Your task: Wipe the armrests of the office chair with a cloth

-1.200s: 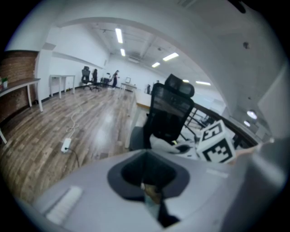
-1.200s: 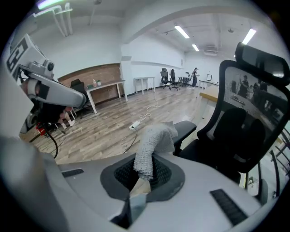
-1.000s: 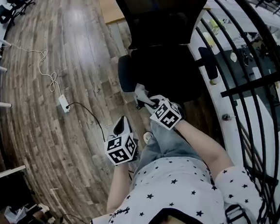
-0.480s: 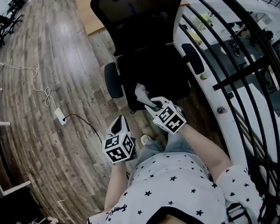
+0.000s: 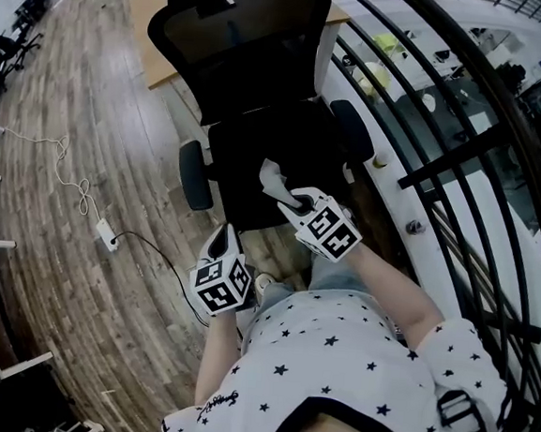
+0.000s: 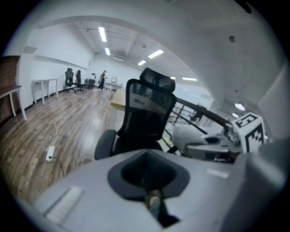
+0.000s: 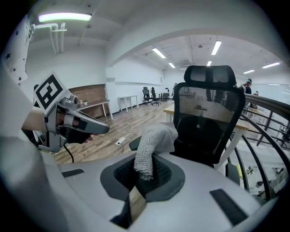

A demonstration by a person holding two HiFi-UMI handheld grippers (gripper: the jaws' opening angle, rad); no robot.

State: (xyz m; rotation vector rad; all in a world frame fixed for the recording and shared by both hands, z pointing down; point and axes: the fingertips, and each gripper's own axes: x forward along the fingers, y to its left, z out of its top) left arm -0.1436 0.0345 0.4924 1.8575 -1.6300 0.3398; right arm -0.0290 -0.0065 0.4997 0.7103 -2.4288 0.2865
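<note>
A black office chair (image 5: 262,97) stands in front of me in the head view, its left armrest (image 5: 194,175) and right armrest (image 5: 351,131) on either side of the seat. My right gripper (image 5: 286,198) is shut on a grey knitted cloth (image 5: 274,176) and hovers over the seat's front edge, apart from both armrests. In the right gripper view the cloth (image 7: 154,142) sticks up from the right gripper (image 7: 140,174), with the chair (image 7: 208,118) behind. My left gripper (image 5: 221,238) is shut and holds nothing, below the left armrest. The chair (image 6: 145,115) fills the left gripper view.
A black curved railing (image 5: 466,133) runs close along the right of the chair. A power strip with a cable (image 5: 106,235) lies on the wood floor at left. A wooden desk (image 5: 165,22) stands behind the chair. My shoe (image 5: 263,282) is near the chair base.
The chair has drawn nearer and lower in the head view, more to the left. Both grippers sit closer to its seat. The right gripper keeps hold of the cloth.
</note>
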